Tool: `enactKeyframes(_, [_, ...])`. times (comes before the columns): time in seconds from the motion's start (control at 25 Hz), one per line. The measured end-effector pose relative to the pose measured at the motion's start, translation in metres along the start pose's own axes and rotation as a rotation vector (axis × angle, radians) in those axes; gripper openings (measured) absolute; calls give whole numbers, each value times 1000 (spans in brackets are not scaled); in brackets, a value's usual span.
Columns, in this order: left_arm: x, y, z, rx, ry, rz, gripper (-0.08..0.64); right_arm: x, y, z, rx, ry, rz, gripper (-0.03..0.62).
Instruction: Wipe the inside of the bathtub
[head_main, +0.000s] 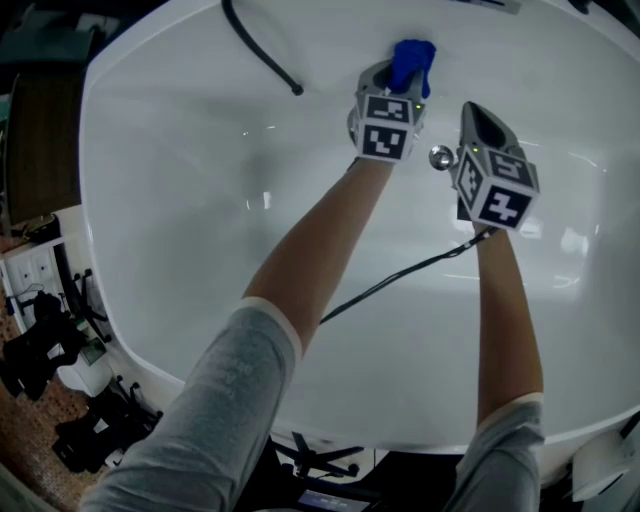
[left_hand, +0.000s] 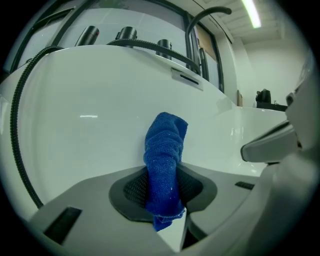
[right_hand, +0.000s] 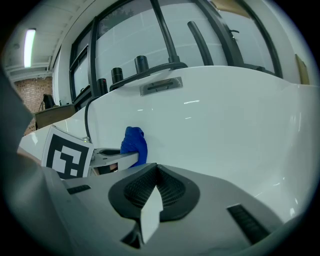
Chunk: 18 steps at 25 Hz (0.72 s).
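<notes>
- Blue cloth (head_main: 412, 62): a bunched terry cloth, pinched between the jaws of the left tool (head_main: 393, 80). Its free end rises past the jaw tips and presses against the white inner wall of the bathtub (head_main: 180, 200). In the head view it sits at 12 o'clock from the tool's marker cube (head_main: 385, 126).
- Left tool: closed on the cloth. In the left gripper view the fabric fills the gap between the two ribbed pads, and a short tail hangs below them.
- Right tool (head_main: 478, 118): jaws closed on each other with nothing between them. It sits at 3 o'clock from the left tool, near it but apart, and also points at the tub wall.
- Chrome fitting (head_main: 441, 156): a small round knob on the tub, seen between the two tools.
- Black hose (head_main: 258, 52): lies on the tub wall at 10 o'clock from the left tool, well apart from the cloth.
- Black cable (head_main: 400, 278): trails from the right tool toward 7 o'clock, passing behind the left forearm.
- Grey sleeves (head_main: 215, 400): cover both upper arms, and the forearms are bare.
</notes>
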<state>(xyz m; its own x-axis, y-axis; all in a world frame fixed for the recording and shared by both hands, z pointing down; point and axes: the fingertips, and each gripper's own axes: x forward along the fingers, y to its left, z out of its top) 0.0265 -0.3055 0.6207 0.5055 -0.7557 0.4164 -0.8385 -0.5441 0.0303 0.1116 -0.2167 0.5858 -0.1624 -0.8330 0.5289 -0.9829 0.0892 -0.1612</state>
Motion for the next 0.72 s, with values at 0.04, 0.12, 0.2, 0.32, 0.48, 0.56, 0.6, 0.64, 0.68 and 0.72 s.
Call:
enactKeyframes(0.04, [-1, 3, 0, 3, -5, -6, 120, 2, 3, 1, -2, -3, 5, 9])
enactKeyframes(0.12, [-5, 14, -6, -11, -1, 10, 120, 4, 7, 1, -2, -6, 12, 9])
enactKeyframes(0.2, [-11, 35, -20, -57, 18, 62, 120, 6, 8, -1, -1, -5, 14, 9])
enactKeyframes(0.32, [-24, 70, -40, -61, 56, 120, 121, 8, 10, -8, -2, 6, 15, 9])
enactKeyframes(0.48, [-33, 90, -55, -29, 67, 141, 121, 14, 4, -19, -1, 26, 4, 9])
enactKeyframes(0.56, [-32, 92, -56, -39, 58, 154, 121, 17, 2, -24, 3, 29, 3, 9])
enactKeyframes(0.6, [-31, 90, -56, -44, 54, 159, 121, 18, 2, -26, 5, 31, 5, 9])
enactKeyframes(0.64, [-30, 86, -57, -46, 55, 159, 120, 18, 2, -29, 5, 34, 7, 9])
enactKeyframes(0.68, [-27, 81, -59, -44, 61, 153, 120, 19, 2, -32, 6, 37, 9, 9])
enactKeyframes(0.72, [-24, 76, -62, -43, 68, 144, 120, 19, 3, -34, 7, 40, 11, 9])
